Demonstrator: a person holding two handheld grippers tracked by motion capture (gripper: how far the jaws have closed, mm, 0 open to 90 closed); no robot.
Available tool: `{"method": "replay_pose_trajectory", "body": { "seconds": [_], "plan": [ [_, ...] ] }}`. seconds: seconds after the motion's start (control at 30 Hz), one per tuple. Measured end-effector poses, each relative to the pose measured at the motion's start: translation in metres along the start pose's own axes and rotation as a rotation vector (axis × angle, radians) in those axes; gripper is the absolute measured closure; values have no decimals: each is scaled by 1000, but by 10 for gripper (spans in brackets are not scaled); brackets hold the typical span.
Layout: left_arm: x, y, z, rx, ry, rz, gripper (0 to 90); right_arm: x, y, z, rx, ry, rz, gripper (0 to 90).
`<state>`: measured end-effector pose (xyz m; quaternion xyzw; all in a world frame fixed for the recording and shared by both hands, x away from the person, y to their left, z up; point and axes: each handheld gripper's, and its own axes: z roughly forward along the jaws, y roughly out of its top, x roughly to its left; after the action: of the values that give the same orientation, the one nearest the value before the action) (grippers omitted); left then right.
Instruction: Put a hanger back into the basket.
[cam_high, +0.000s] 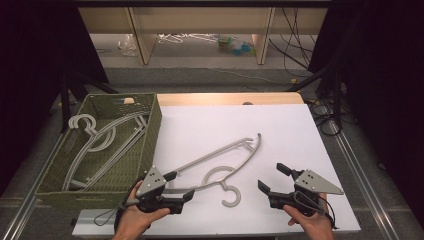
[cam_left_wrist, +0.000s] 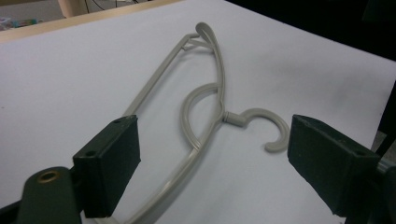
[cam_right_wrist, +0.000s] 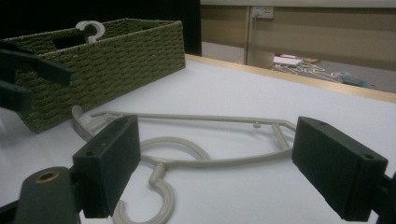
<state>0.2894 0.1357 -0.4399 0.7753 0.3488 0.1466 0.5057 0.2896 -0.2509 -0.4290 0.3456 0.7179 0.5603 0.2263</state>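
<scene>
The grey hanger (cam_high: 220, 167) lies flat beside the green basket (cam_high: 150, 130). The left gripper (cam_left_wrist: 212, 163) sits over the hanger with jaws wide apart. The right gripper (cam_right_wrist: 215, 161) is near the hanger, its jaws apart too.

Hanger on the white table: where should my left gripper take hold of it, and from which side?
Grip the hanger on its thin near arm, probably coming down from above with the open left gripper. That bar already runs between the jaws and lies flat on the table; the curved hook would likely slip.
</scene>
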Motion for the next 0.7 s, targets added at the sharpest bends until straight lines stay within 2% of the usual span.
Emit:
{"method": "replay_pose_trajectory", "body": {
  "seconds": [0.07,0.1,0.13,0.33,0.5,0.53,0.57,0.6,0.7],
  "plan": [
    [0,-1,1,5,2,12,170,-1,0,0,-3,-14,-16,160],
    [0,-2,3,11,15,30,170,-1,0,0,-1,-1,-5,160],
    [0,-3,3,16,15,13,169,-1,0,0,1,1,-4,160],
    [2,-3,4,18,15,18,168,-1,0,1,-9,8,-5,160],
    [1,-4,9,45,2,41,168,-1,-1,1,-9,6,-2,160],
    [1,-4,10,55,7,47,169,-2,-1,1,-12,-9,-10,160],
    [1,-4,13,69,-7,48,176,0,-1,1,4,1,10,160],
    [1,-4,13,69,-7,48,193,0,-1,1,4,1,10,160],
    [1,-3,21,108,-21,58,190,0,0,1,-2,0,-7,160]
  ]
}}
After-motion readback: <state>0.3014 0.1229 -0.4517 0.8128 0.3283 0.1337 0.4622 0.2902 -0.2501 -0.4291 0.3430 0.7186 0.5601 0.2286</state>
